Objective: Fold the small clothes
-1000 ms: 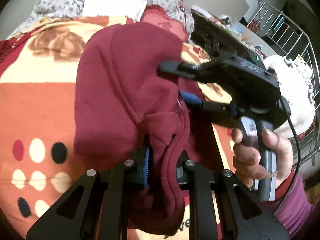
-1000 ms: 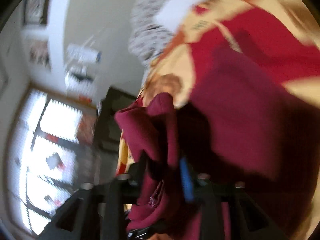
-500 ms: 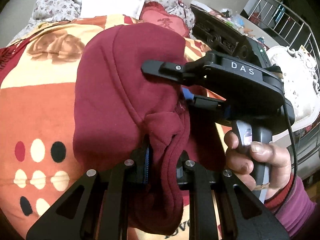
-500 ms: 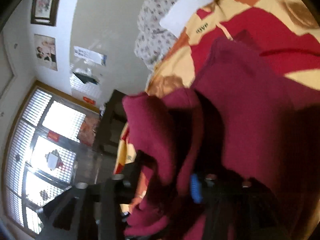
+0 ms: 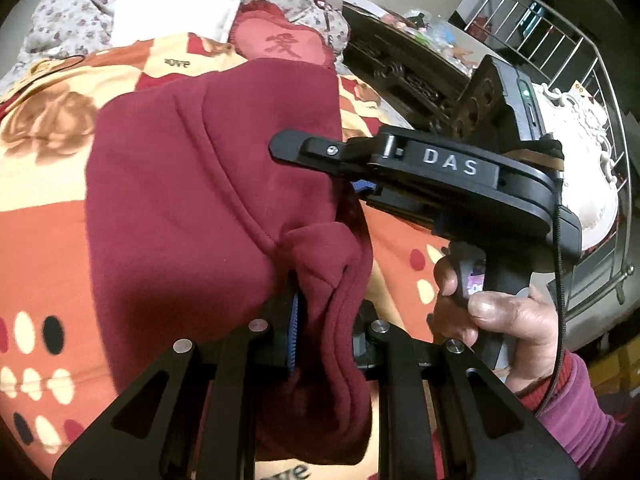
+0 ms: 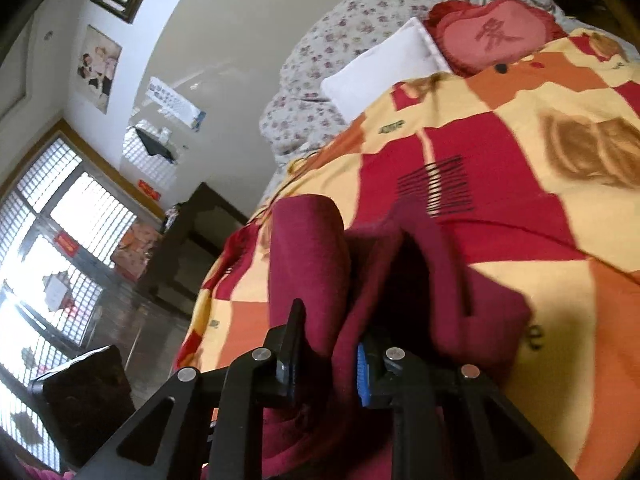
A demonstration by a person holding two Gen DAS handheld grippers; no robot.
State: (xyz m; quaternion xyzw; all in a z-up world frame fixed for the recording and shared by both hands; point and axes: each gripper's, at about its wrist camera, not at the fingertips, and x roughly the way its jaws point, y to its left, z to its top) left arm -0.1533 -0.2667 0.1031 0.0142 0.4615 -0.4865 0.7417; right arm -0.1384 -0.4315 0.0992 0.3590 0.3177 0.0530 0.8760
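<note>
The left tool (image 5: 324, 340) is clenched on a bunched edge of the maroon garment (image 5: 208, 184); the right tool (image 6: 328, 356) is closing with another fold between its jaws. The cloth hangs ahead of both over the bed (image 6: 540, 208); folding looks barely begun

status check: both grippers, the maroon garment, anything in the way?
Left gripper shut on maroon garment. Right gripper closing, garment fold between its fingers. Garment bunched over patterned blanket. Nothing in the way.

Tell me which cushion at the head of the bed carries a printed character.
The red heart-shaped cushion, with a dark character across its face. The white pillow beside it is plain, and the floral bedding behind shows only small flowers.
</note>
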